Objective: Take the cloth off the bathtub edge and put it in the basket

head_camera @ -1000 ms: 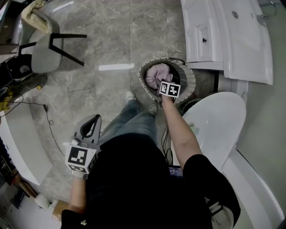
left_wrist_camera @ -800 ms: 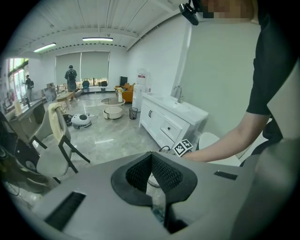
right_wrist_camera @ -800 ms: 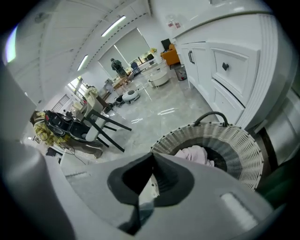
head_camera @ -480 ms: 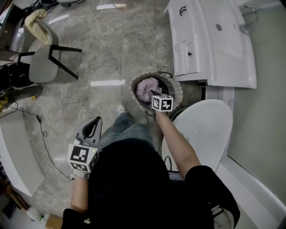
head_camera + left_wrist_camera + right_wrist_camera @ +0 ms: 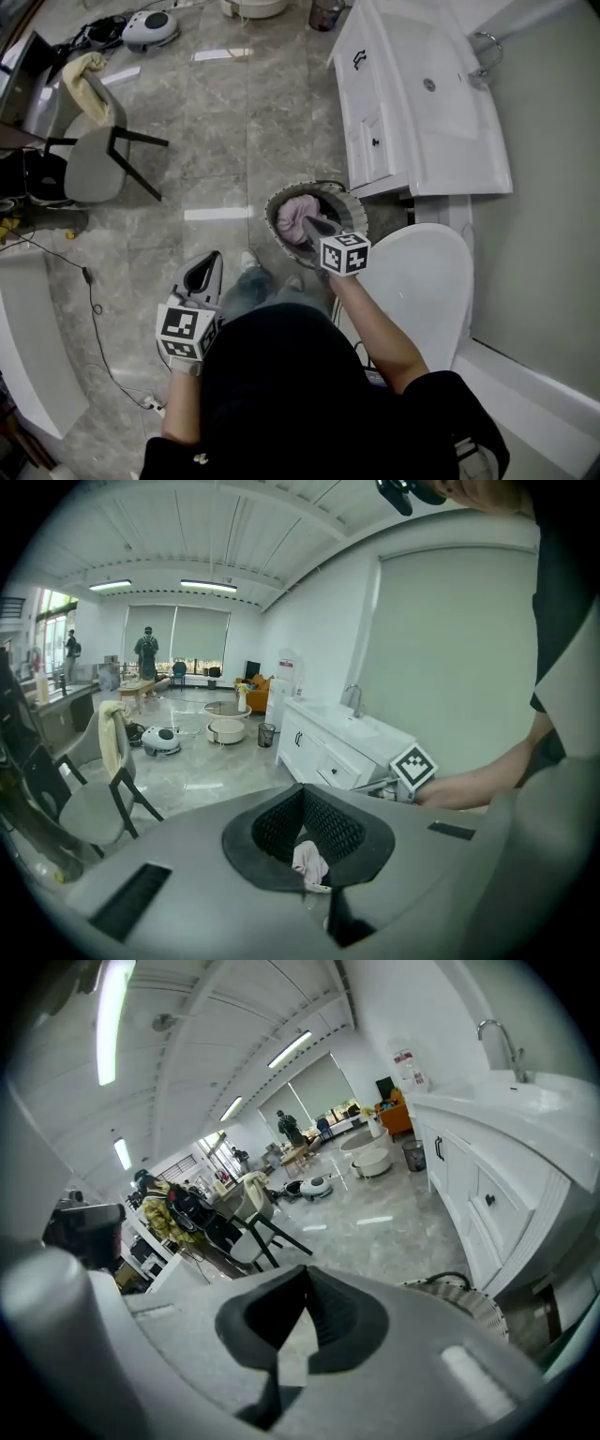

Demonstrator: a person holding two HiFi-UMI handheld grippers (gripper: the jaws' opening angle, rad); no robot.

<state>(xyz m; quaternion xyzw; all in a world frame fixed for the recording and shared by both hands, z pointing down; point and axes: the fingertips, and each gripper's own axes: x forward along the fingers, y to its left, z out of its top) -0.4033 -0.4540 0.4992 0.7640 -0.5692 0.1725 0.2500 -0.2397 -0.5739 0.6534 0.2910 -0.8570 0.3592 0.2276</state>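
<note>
The round basket (image 5: 281, 239) stands on the floor in front of me, and the pink cloth (image 5: 293, 213) lies bunched inside it. My right gripper (image 5: 312, 226) hovers over the basket's near side, just above the cloth, shut with nothing in it. In the right gripper view its jaws (image 5: 305, 1274) meet and the basket rim (image 5: 473, 1309) shows low at the right. My left gripper (image 5: 210, 262) hangs at my left side over the floor. It looks shut (image 5: 305, 794). A pale pink patch shows through the gap below its tips; I cannot tell what it is.
A white vanity (image 5: 375, 141) with a sink (image 5: 441, 89) stands right of the basket. A white toilet lid (image 5: 422, 281) lies near right. A grey chair (image 5: 89, 164) draped with a towel is at the left, a cable (image 5: 94, 300) trails on the floor, and a white tub edge (image 5: 33, 347) is at far left.
My right gripper has drawn back from the cloth, which stays in the basket. The head view has tipped forward, showing more floor and vanity. The left gripper barely moved.
</note>
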